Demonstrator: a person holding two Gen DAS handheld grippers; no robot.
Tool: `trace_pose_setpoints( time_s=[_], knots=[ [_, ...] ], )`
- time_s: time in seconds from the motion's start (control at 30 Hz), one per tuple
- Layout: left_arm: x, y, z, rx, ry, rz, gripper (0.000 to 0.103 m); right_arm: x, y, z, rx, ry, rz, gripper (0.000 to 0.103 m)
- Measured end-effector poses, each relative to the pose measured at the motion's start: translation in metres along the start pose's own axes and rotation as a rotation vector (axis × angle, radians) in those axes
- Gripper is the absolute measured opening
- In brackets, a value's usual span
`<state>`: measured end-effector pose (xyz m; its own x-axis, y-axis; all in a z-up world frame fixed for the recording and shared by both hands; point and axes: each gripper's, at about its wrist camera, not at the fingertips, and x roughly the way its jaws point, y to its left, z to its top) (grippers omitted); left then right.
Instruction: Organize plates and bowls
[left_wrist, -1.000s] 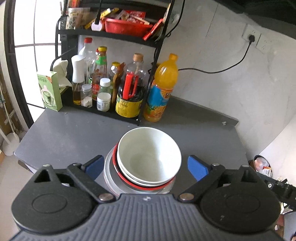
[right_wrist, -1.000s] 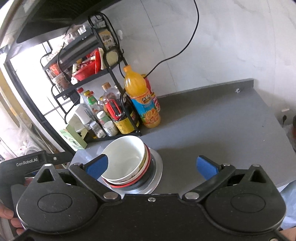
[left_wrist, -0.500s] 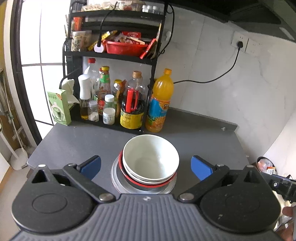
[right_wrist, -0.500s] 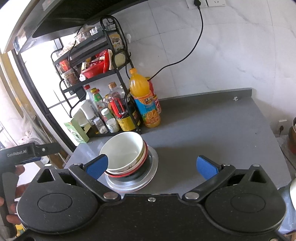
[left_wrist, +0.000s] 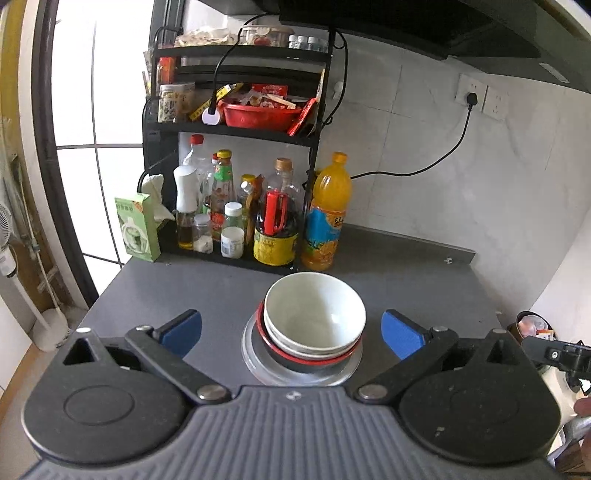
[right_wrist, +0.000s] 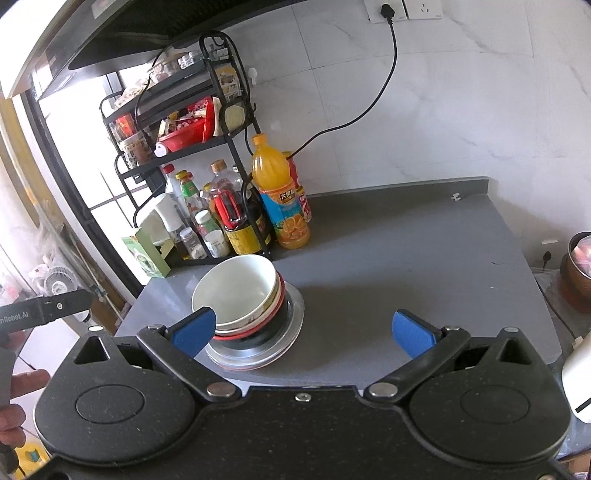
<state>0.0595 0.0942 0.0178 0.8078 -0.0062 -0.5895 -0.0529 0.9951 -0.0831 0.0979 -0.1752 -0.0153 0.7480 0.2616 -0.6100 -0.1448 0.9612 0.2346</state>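
Note:
A stack stands on the grey counter (left_wrist: 424, 291): a white bowl (left_wrist: 314, 314) on top, a red-rimmed black bowl (left_wrist: 306, 363) under it, and a silver plate (left_wrist: 258, 365) at the bottom. In the right wrist view the white bowl (right_wrist: 236, 291) and silver plate (right_wrist: 291, 325) sit near the counter's front left. My left gripper (left_wrist: 291, 328) is open and empty, held back from the stack with its blue pads either side. My right gripper (right_wrist: 303, 328) is open and empty, to the right of the stack.
A black rack (left_wrist: 236, 129) with sauce bottles and a red basin stands at the back left. An orange juice bottle (left_wrist: 327, 214) and a green box (left_wrist: 136, 229) flank it. A cable (right_wrist: 354, 114) hangs on the wall. A copper pot (right_wrist: 578, 273) sits off the counter's right edge.
Both grippers have pulled back and risen from the stack, which looks smaller and farther away. Both stay open. The stack has not moved.

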Motion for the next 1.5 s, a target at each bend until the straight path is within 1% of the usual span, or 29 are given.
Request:
trace_pose_setpoints(
  time_s=[0.1, 0.17, 0.23, 0.37, 0.47, 0.63, 0.7, 0.77, 0.87, 0.93, 1.07, 1.23, 1.5],
  knots=[
    [-0.004, 0.000, -0.005, 0.010, 0.002, 0.008, 0.103, -0.001, 0.000, -0.004, 0.000, 0.013, 0.003, 0.103],
    [-0.004, 0.004, -0.009, -0.014, 0.016, -0.009, 0.103, 0.000, -0.001, -0.007, -0.002, 0.022, 0.007, 0.103],
    [-0.006, 0.007, -0.013, -0.026, 0.017, -0.008, 0.103, 0.002, -0.002, -0.011, -0.008, 0.038, 0.009, 0.103],
    [-0.008, 0.008, -0.021, -0.022, 0.034, 0.005, 0.103, 0.002, 0.000, -0.017, -0.028, 0.055, 0.024, 0.103],
    [-0.010, 0.008, -0.025, -0.012, 0.046, 0.007, 0.103, 0.003, -0.001, -0.019, -0.012, 0.076, 0.027, 0.103],
    [-0.014, 0.000, -0.036, 0.005, 0.050, -0.010, 0.103, -0.002, 0.001, -0.026, 0.000, 0.077, 0.003, 0.103],
    [-0.014, -0.004, -0.041, 0.014, 0.058, -0.001, 0.103, -0.005, 0.002, -0.029, 0.005, 0.081, -0.004, 0.103],
    [-0.015, -0.007, -0.046, -0.003, 0.072, 0.004, 0.103, -0.009, 0.004, -0.033, -0.005, 0.083, -0.024, 0.103],
    [-0.019, -0.013, -0.055, -0.042, 0.081, 0.048, 0.103, -0.013, 0.004, -0.037, -0.011, 0.078, -0.044, 0.103],
    [-0.021, -0.018, -0.059, -0.031, 0.080, 0.050, 0.103, -0.015, 0.002, -0.039, -0.008, 0.080, -0.050, 0.103],
    [-0.020, -0.025, -0.064, -0.015, 0.104, 0.052, 0.103, -0.017, 0.002, -0.038, -0.011, 0.069, -0.063, 0.103],
    [-0.022, -0.036, -0.065, 0.054, 0.094, 0.049, 0.103, -0.021, 0.006, -0.032, -0.049, 0.039, -0.063, 0.103],
    [-0.020, -0.039, -0.063, 0.084, 0.095, 0.035, 0.103, -0.017, 0.008, -0.034, -0.037, 0.061, -0.043, 0.103]
  ],
)
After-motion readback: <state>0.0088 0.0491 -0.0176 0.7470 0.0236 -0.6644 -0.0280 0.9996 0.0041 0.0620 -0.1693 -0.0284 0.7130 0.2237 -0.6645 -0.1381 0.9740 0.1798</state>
